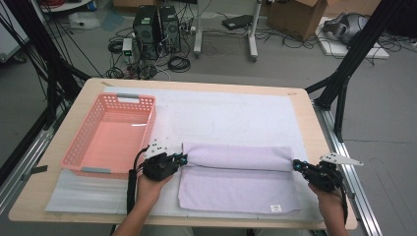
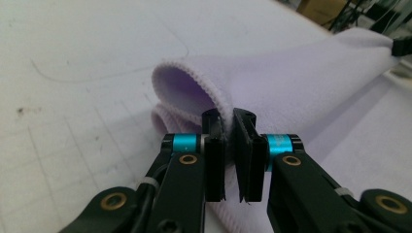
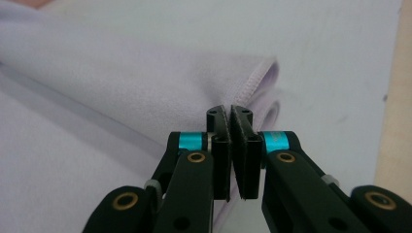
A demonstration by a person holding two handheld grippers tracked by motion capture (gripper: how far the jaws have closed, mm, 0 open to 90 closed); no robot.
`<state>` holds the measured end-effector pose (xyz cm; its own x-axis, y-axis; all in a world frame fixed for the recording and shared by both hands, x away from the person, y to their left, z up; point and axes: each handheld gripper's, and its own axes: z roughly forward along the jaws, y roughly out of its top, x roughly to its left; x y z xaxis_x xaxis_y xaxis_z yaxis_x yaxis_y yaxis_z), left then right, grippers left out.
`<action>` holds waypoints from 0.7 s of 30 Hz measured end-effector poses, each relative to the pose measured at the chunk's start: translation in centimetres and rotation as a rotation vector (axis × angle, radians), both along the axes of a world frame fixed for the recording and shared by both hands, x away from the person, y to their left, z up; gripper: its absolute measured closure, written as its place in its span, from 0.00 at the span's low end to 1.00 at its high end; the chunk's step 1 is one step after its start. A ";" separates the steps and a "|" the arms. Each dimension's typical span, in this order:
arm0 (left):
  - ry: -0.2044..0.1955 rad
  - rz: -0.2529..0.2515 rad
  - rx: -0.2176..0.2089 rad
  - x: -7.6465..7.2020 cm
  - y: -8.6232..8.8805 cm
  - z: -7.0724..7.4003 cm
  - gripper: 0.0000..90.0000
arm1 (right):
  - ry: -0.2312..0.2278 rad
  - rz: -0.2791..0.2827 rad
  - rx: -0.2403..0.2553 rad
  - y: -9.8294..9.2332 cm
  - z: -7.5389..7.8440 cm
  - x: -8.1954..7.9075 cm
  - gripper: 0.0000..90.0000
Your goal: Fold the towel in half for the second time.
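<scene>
A lilac towel (image 1: 236, 182) lies on the white mat, its far part folded over toward me into a long roll-like fold. My left gripper (image 1: 183, 159) is at the fold's left end, my right gripper (image 1: 296, 165) at its right end. In the left gripper view the jaws (image 2: 228, 116) pinch the towel's stitched hem (image 2: 194, 77), which loops open above them. In the right gripper view the jaws (image 3: 230, 111) stand together on the hemmed corner of the towel (image 3: 121, 73). A small white label (image 1: 275, 208) shows at the towel's near right corner.
A pink plastic basket (image 1: 78, 142) with nothing in it stands at the left, close to my left hand. The white mat (image 1: 231, 113) covers most of the wooden table (image 1: 305, 105). Black frame legs and cables stand beyond the table's edges.
</scene>
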<state>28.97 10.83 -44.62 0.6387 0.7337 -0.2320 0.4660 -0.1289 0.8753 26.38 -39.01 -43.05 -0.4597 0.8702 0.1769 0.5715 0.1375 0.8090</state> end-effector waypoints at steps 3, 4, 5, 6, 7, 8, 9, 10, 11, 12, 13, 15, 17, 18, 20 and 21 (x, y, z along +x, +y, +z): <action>0.020 0.032 -0.033 0.4 0.4 -0.1 0.60 | 0.022 -0.011 -0.027 0.2 -0.2 -0.1 0.80; 0.020 0.045 -0.051 0.7 0.5 0.2 0.54 | 0.010 -0.031 -0.032 0.3 0.1 0.1 0.70; 0.016 0.052 -0.068 1.0 0.6 0.5 0.51 | -0.003 -0.047 -0.026 0.4 0.5 0.3 0.66; 0.004 0.058 -0.079 1.3 0.6 0.8 0.48 | -0.020 -0.054 -0.017 0.4 0.9 0.5 0.63; -0.001 0.053 -0.075 1.7 0.5 1.2 0.46 | -0.031 -0.061 -0.021 0.6 1.3 0.9 0.58; -0.002 0.042 -0.074 2.1 0.3 1.5 0.45 | -0.040 -0.068 -0.036 0.8 1.6 1.4 0.55; -0.008 0.043 -0.076 2.6 0.1 1.8 0.45 | -0.042 -0.068 -0.046 1.0 1.9 2.0 0.54; 0.005 0.037 -0.077 3.1 -0.2 2.0 0.44 | -0.035 -0.063 -0.050 1.2 2.1 2.8 0.52; 0.014 0.026 -0.080 3.6 -0.5 2.1 0.44 | -0.026 -0.066 -0.063 1.4 2.2 3.6 0.49; 0.023 0.026 -0.077 4.1 -0.8 2.1 0.44 | -0.010 -0.058 -0.075 1.7 2.3 4.5 0.48; 0.039 0.020 -0.070 4.6 -1.1 2.0 0.44 | 0.009 -0.047 -0.075 2.0 2.3 5.3 0.47; 0.088 0.010 -0.080 5.3 -1.4 1.2 0.53 | 0.062 -0.038 -0.090 2.5 1.9 6.9 0.47; 0.116 -0.022 -0.029 5.4 -1.7 0.6 0.77 | 0.106 -0.023 -0.107 2.6 1.3 7.7 0.68; 0.112 -0.025 -0.013 5.1 -1.8 0.5 0.90 | 0.127 -0.010 -0.109 2.6 1.2 7.7 0.81; 0.094 -0.040 -0.010 4.7 -1.8 0.9 0.94 | 0.107 0.015 -0.098 2.4 1.2 7.0 0.91; 0.073 -0.038 -0.022 4.4 -1.7 1.2 0.94 | 0.098 0.026 -0.098 2.3 1.3 6.6 0.92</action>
